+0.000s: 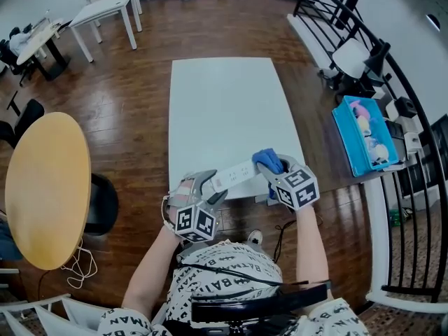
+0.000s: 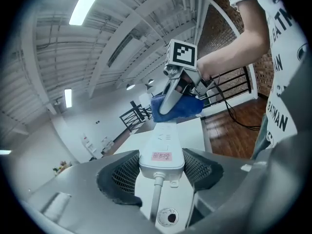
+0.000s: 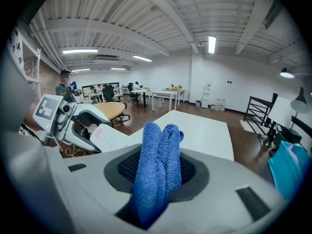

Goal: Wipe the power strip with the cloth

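Note:
A white power strip (image 1: 233,176) is held lifted over the near edge of the white table (image 1: 224,110). My left gripper (image 1: 210,187) is shut on its cord end; in the left gripper view the strip (image 2: 162,150) sits clamped between both pads (image 2: 124,172), with a pink label facing up. My right gripper (image 1: 274,170) is shut on a folded blue cloth (image 1: 267,161), which rests against the strip's far end. The cloth (image 3: 157,172) stands up between the jaws in the right gripper view. From the left gripper view the cloth (image 2: 176,108) covers the strip's far tip.
A round wooden table (image 1: 47,187) stands at the left. A turquoise bin (image 1: 364,135) and black railing (image 1: 413,187) are at the right. White desks (image 1: 105,9) stand far back. A black cable (image 1: 280,233) lies on the wooden floor by my feet.

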Motion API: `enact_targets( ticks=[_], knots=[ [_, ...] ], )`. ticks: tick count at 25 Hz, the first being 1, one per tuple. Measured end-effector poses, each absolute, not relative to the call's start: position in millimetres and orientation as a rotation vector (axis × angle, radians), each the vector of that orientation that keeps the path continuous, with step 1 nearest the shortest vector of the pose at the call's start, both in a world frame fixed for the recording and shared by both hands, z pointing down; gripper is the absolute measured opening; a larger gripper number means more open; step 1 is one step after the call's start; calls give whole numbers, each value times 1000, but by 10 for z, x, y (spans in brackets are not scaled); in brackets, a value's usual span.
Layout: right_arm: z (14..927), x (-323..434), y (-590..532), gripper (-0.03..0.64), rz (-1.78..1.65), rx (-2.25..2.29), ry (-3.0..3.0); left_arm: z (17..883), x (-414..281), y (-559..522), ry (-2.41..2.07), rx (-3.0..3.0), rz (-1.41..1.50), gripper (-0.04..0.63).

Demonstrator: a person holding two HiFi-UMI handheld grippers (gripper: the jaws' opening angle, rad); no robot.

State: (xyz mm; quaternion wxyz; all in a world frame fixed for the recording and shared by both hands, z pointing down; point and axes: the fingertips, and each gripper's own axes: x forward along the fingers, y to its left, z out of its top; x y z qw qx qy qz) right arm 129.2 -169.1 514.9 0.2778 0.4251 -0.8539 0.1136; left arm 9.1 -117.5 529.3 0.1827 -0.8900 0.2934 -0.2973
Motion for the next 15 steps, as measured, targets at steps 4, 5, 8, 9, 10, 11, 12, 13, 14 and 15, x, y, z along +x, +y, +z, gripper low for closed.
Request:
enact_targets(
  ticks=[4,5,8,9,10,11,12,13,14,15],
  knots=[
    [5183,1573,-1778,133,327,1220,-2248,5269,101,-1171,825,-2528,-822,284],
    [5182,1621,-1787,133,323,1236,-2236,5266,102,-1172,825,-2530,-820,282],
    [5088,1661,-1746,133,323,1283,-2252,5266,92,-1229,851,-2552,-817,284],
    [5033,1626,-1706,133,323,1290,-2272,5265,83,-1267,874,-2566,-813,282],
    [4988,1571,-1658,133,321,1292,-2292,5260,70,-1312,902,-2580,-807,282],
    [4962,1498,-1604,133,322,1286,-2311,5251,56,-1359,933,-2591,-799,283],
    [4954,1409,-1545,133,327,1273,-2332,5239,46,-1408,966,-2602,-790,283],
    [4965,1307,-1487,133,339,1255,-2354,5226,40,-1457,999,-2615,-779,284],
    [4992,1202,-1435,133,355,1234,-2375,5214,39,-1505,1032,-2630,-768,283],
    [5036,1102,-1396,133,372,1215,-2388,5203,40,-1551,1064,-2643,-759,282]
  ],
)
